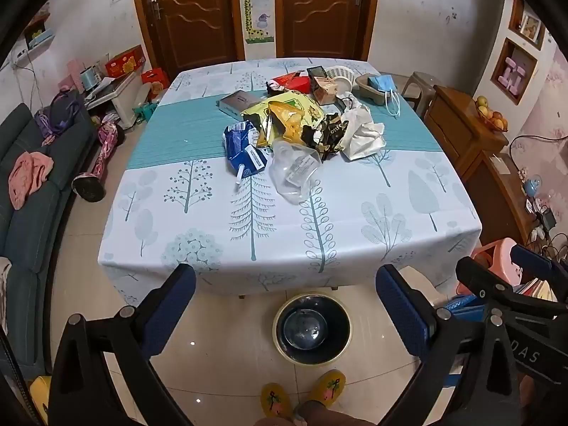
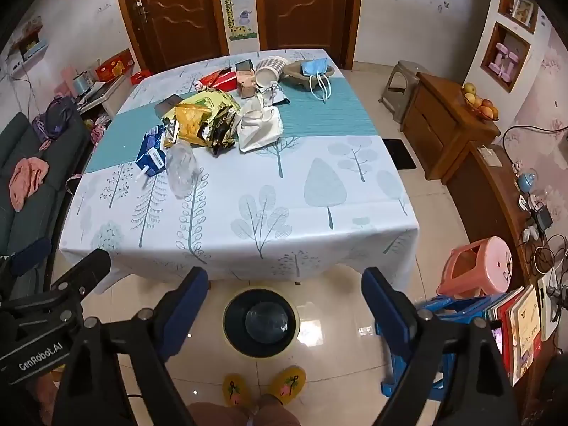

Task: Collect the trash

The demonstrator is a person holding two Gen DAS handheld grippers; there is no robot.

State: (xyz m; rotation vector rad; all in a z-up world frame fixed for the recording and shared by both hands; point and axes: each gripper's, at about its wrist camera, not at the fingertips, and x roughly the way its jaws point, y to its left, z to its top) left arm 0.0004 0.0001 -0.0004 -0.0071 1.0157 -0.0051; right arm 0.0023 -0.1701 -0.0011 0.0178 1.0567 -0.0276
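Observation:
A pile of trash lies on the table [image 1: 355, 234] [image 2: 319, 234]: a blue carton [image 1: 245, 149] [image 2: 151, 154], a clear plastic cup [image 1: 294, 172] [image 2: 181, 168], yellow wrappers [image 1: 287, 117] [image 2: 198, 115], a white bag [image 1: 362, 135] [image 2: 257, 129], a blue face mask [image 1: 381, 83] [image 2: 314, 67]. A dark bin [image 1: 312, 328] [image 2: 261, 321] stands on the floor before the table. My left gripper [image 1: 285, 284] is open and empty above the bin. My right gripper [image 2: 284, 284] is open and empty, also above the bin.
A dark sofa [image 1: 32, 191] runs along the left. A wooden cabinet [image 1: 468, 135] [image 2: 447, 124] is on the right. A pink stool [image 2: 477, 266] and a blue stool [image 2: 408, 333] stand at the near right. My yellow slippers [image 1: 301, 394] are below.

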